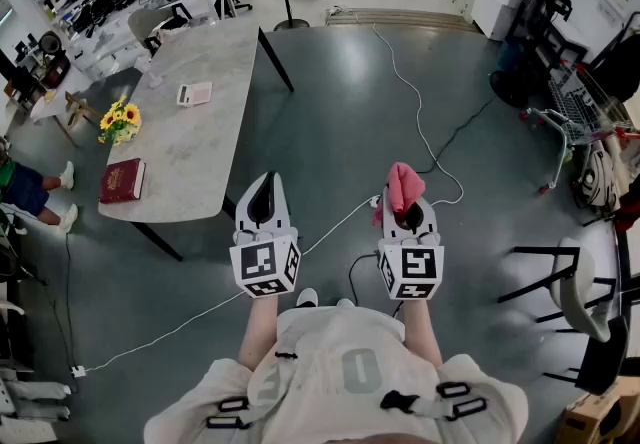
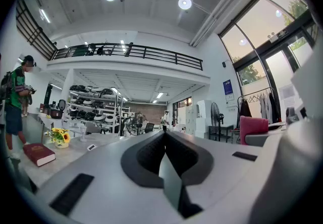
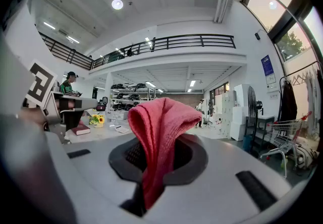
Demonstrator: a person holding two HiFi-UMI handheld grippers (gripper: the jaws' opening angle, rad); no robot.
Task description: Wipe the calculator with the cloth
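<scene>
Cloth in hand, calculator waiting on the table ahead

Head view: you stand on open floor well apart from the table [image 1: 205,147]. The calculator [image 1: 194,93] lies flat near its far end, beyond the red book [image 1: 122,180] and the flowers [image 1: 119,122], so you likely have to walk over before any wiping. You carry both grippers level in front of you. Left gripper view: your left gripper [image 2: 164,140] has its jaws pressed together on nothing, probably kept free to steady the calculator. Right gripper view: your right gripper [image 3: 157,165] is clamped on the red cloth [image 3: 160,122], pinched low so a folded hump stands up past the jaw tips, giving you a soft pad to rub with.
</scene>
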